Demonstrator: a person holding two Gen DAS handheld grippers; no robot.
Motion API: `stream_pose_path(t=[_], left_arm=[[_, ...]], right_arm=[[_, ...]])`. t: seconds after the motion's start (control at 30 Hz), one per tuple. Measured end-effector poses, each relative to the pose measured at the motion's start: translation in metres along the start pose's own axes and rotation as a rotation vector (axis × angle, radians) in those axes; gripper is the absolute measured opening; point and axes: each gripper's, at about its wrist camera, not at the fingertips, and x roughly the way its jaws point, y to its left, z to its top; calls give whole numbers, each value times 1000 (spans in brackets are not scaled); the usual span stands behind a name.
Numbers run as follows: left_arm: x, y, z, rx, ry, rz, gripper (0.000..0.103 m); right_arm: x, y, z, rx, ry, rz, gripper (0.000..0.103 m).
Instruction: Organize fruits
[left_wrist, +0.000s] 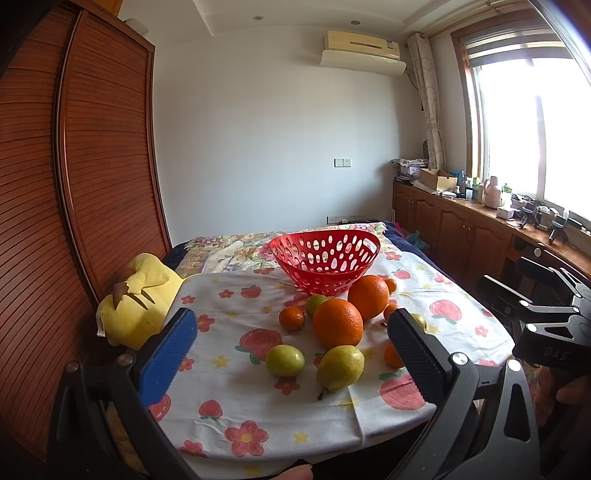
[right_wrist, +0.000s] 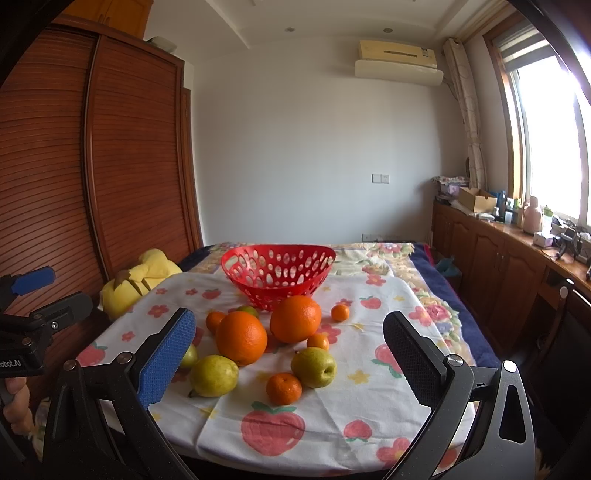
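Observation:
An empty red perforated basket (left_wrist: 325, 258) (right_wrist: 277, 269) stands at the back of the flower-print cloth. In front of it lie two big oranges (left_wrist: 337, 323) (right_wrist: 295, 319), several small tangerines (left_wrist: 291, 318) (right_wrist: 283, 387) and green-yellow pears (left_wrist: 340, 367) (right_wrist: 314, 366). My left gripper (left_wrist: 291, 350) is open, held short of the fruit near the table's front edge, with nothing between its fingers. My right gripper (right_wrist: 290, 354) is open too, also empty, hovering before the fruit. Each gripper's body shows at the edge of the other's view.
A yellow plush toy (left_wrist: 136, 306) (right_wrist: 142, 282) lies at the table's left edge beside a tall wooden wardrobe (left_wrist: 74, 184). A low cabinet (right_wrist: 498, 266) with clutter runs under the window at right. The cloth-covered table (right_wrist: 369, 406) ends just below the grippers.

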Motion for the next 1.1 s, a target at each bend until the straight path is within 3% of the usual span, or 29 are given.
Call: stream_pose_path(t=[0.53, 0.9, 1.1], left_arm=[[14, 3, -9, -6, 50, -17, 103], [43, 3, -29, -15, 122, -59, 103], [57, 2, -41, -21, 172, -101, 102]], right_arm=[[9, -1, -10, -4, 34, -1, 103], [32, -6, -27, -15, 107, 0, 103], [46, -5, -40, -23, 157, 16, 98]])
